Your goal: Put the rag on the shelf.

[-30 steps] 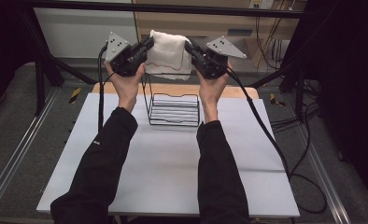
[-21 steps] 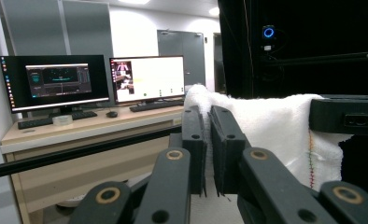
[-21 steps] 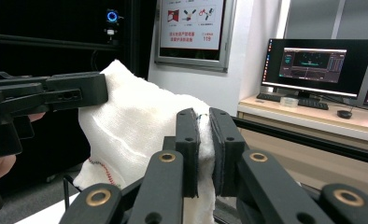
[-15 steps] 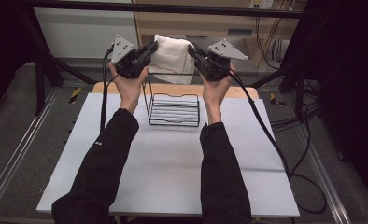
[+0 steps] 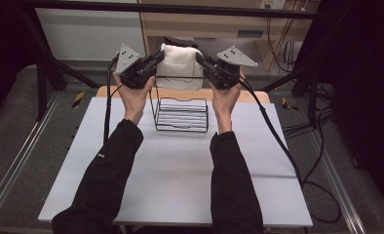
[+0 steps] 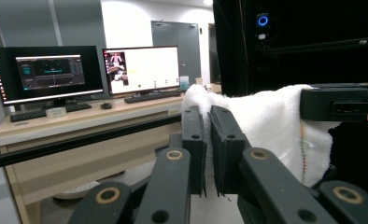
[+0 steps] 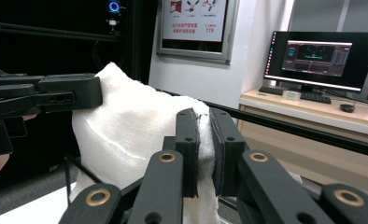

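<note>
left gripper (image 5: pixel 157 57): raised, jaws pinching closed, pointing inward to the right | right gripper (image 5: pixel 200 60): raised at the same height, jaws pinching closed, pointing inward to the left | both forearms are stretching forward, sleeves dark, hands gripping the gripper bodies from below

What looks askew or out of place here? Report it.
Nothing stands out. The white towel hangs level between the left gripper and right gripper, each pinching a top corner above the upright wire basket. No spill or damage shows.
</note>
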Tool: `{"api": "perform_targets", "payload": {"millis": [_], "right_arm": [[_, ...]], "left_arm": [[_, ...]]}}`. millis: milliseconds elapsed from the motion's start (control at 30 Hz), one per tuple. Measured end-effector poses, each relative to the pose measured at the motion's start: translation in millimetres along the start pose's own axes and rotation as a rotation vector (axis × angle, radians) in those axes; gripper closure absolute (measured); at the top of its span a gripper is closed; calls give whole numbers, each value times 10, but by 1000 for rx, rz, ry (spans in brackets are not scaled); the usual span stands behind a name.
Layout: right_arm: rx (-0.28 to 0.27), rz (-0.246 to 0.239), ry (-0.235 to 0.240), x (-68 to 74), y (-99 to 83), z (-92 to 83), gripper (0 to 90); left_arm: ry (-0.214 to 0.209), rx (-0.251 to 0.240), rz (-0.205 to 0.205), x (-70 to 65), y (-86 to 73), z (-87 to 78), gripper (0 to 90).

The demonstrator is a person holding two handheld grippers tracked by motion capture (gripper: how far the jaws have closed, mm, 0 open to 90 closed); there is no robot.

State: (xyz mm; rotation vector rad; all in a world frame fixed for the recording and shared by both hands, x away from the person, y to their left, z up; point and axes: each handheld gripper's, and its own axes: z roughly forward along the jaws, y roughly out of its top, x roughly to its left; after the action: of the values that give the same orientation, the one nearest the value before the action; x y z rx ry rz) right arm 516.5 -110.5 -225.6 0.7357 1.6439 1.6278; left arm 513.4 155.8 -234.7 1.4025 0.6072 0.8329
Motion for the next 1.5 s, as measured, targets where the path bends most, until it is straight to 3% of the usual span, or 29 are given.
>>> {"api": "perform_targets", "payload": {"millis": [400, 767, 1067, 1233, 1500], "right_arm": [[37, -33, 24, 92, -35, -47, 827], [49, -22, 65, 107, -90, -157, 822], [86, -45, 86, 180, -101, -217, 820], [107, -66, 106, 220, -119, -252, 817], [120, -40, 124, 218, -209, -291, 817]], "left_arm": [[0, 5, 4, -12, -124, -104, 845], [-33, 8, 1, -68, -186, -245, 840], [-42, 52, 15, -70, -201, -316, 836], [-60, 92, -14, -54, -205, -363, 831], [-73, 170, -22, -73, -184, -414, 816]]}}
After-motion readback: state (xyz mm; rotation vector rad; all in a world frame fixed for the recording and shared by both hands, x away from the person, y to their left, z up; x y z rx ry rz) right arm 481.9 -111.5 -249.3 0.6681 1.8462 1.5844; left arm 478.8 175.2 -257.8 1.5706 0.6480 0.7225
